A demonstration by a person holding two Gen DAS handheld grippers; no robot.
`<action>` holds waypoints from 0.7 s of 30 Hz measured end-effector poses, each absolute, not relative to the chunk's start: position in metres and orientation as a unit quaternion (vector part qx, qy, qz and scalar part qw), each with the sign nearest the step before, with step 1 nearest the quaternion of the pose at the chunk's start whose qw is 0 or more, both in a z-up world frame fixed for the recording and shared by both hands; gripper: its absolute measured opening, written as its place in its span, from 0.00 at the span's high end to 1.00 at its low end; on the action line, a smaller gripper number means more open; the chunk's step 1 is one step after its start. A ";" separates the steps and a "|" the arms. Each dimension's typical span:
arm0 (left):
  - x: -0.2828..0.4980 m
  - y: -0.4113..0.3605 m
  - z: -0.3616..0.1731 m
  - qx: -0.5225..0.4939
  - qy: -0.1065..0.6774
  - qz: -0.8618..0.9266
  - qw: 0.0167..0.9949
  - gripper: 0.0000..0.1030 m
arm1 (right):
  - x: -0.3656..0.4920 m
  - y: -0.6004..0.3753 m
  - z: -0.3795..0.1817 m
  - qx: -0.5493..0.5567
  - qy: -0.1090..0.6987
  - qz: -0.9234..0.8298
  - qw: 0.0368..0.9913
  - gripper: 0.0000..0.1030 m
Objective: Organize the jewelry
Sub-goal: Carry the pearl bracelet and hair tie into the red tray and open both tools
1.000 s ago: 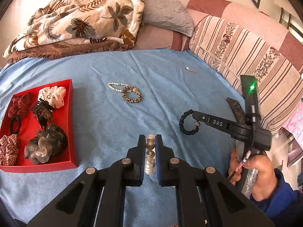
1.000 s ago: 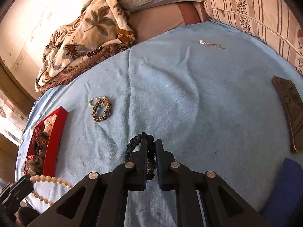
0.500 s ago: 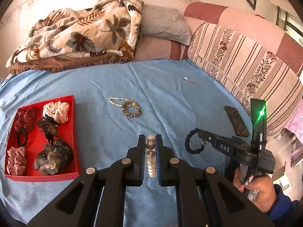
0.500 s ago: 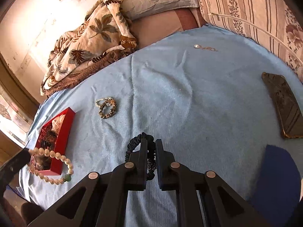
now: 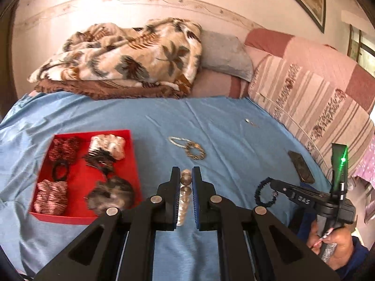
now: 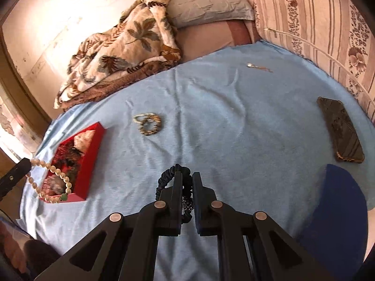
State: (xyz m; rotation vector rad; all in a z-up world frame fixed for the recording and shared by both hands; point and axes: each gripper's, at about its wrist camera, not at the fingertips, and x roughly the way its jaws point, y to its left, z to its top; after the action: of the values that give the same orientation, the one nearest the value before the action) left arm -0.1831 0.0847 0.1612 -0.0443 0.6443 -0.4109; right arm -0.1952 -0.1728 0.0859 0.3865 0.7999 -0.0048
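A string of pale round beads (image 5: 185, 195) sits pinched between the nearly closed jaws of the left gripper (image 5: 186, 178), above the blue sheet (image 5: 234, 149). The right gripper (image 6: 187, 182) is closed on a dark coiled bracelet (image 6: 167, 179), also lifted over the sheet. Two more bracelets (image 5: 191, 147) lie together in the middle of the sheet, and a small pendant (image 6: 257, 67) lies further away. The red tray (image 5: 131, 164) with hair ties is at the left. A dark phone (image 6: 339, 132) lies at the right.

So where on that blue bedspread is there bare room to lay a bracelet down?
Bare: the stretch between the two bracelets and the phone, and the strip nearer than the small pendant. Crowded: the red tray, full of hair ties.
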 end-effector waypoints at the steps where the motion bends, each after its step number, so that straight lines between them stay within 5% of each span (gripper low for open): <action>1: -0.182 0.093 0.164 -0.024 0.311 -0.194 0.930 0.91 | -0.194 -0.170 0.088 0.190 0.387 0.004 0.902 0.91; 21: -0.080 0.248 0.132 -0.175 0.355 -0.106 0.912 0.91 | -0.106 -0.017 0.126 0.143 0.422 0.187 0.875 0.91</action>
State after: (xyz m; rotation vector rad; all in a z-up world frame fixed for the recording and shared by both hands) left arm -0.0803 0.2482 0.1320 -0.3604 0.7316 -0.2180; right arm -0.1060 -0.0166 0.1264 0.2988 0.8809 0.3900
